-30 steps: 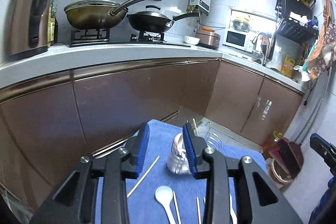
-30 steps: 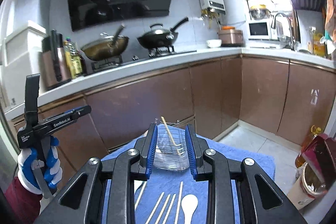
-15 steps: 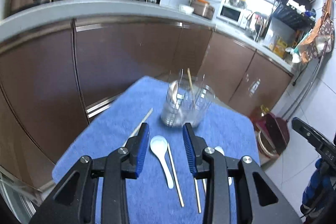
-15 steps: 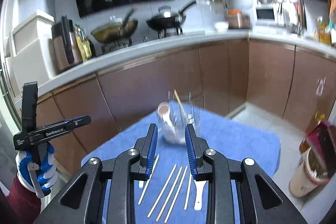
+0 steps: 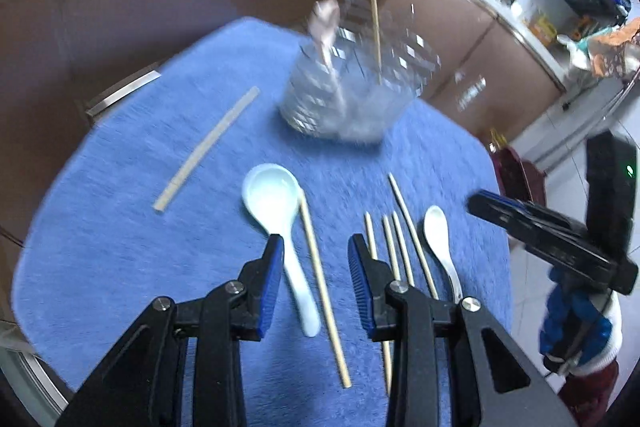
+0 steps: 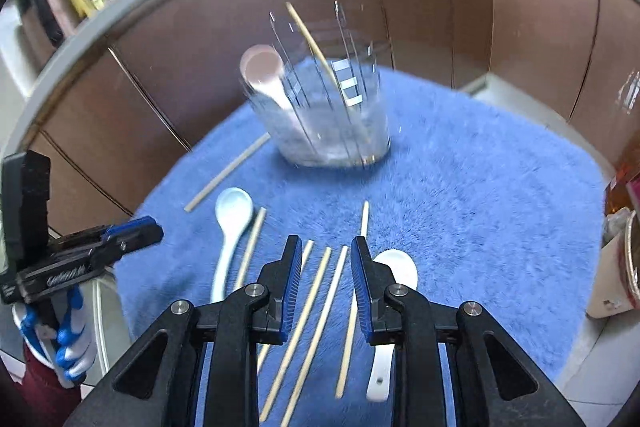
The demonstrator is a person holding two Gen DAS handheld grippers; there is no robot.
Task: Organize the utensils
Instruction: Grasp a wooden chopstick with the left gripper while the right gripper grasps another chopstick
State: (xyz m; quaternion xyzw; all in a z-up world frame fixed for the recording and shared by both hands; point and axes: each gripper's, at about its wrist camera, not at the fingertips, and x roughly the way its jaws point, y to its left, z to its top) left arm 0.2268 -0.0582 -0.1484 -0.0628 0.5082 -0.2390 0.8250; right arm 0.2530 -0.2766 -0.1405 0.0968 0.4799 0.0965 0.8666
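Note:
A clear plastic holder (image 5: 348, 95) (image 6: 332, 115) stands at the far side of the blue cloth (image 5: 120, 247) (image 6: 480, 207), with one spoon and one chopstick upright in it. A large white spoon (image 5: 276, 203) (image 6: 232, 223) lies on the cloth with a chopstick (image 5: 320, 279) beside it. Further right lie several chopsticks (image 5: 396, 243) (image 6: 320, 291) and a smaller white spoon (image 5: 438, 239) (image 6: 396, 267). My left gripper (image 5: 316, 247) hangs open above the large spoon's handle, holding nothing. My right gripper (image 6: 326, 247) hangs open over the row of chopsticks, also holding nothing.
One chopstick (image 5: 208, 151) (image 6: 228, 173) lies apart at the cloth's left. Brown cabinet doors (image 6: 280, 7) stand close behind the table. A tub (image 6: 620, 267) sits on the floor at the right. Gloved hands (image 5: 576, 323) (image 6: 68, 343) carry the grippers at each other's view edges.
Both grippers have dropped toward the cloth and tipped downward. The stove and counter have slid out of the top of the views; the utensils now lie close below the fingers.

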